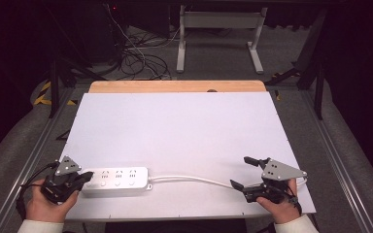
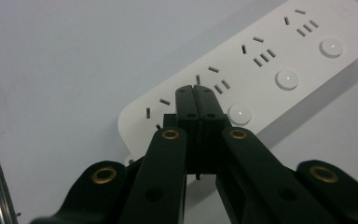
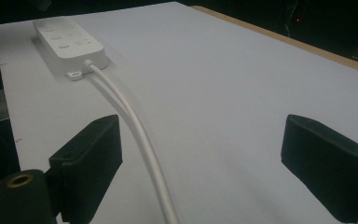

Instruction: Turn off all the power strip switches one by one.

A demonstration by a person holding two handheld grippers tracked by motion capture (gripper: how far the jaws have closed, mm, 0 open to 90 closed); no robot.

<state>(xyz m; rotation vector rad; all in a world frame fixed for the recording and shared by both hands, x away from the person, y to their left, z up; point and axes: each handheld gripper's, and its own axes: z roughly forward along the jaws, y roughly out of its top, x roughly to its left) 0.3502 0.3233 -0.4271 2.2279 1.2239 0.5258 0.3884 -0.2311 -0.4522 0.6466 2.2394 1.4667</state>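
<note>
We judge the power strip (image 1: pixel 116 181), at the white board's (image 1: pixel 184 131) near edge, rigid, light, slick: left gripper (image 2: pixel 196 95) pressed together over its end, right gripper (image 3: pixel 200 158) spread astride its stiff-ish cable (image 3: pixel 135 130); grip across its narrow body.

A white sheet (image 1: pixel 184 136) covers most of the table, and a strip of bare wood (image 1: pixel 175 86) shows along its far edge. Beyond the table, on the grey floor, a white metal frame (image 1: pixel 218 36) stands at centre right. Tangled cables (image 1: pixel 136 58) lie to its left, by yellow-black tape (image 1: pixel 42 93).
</note>
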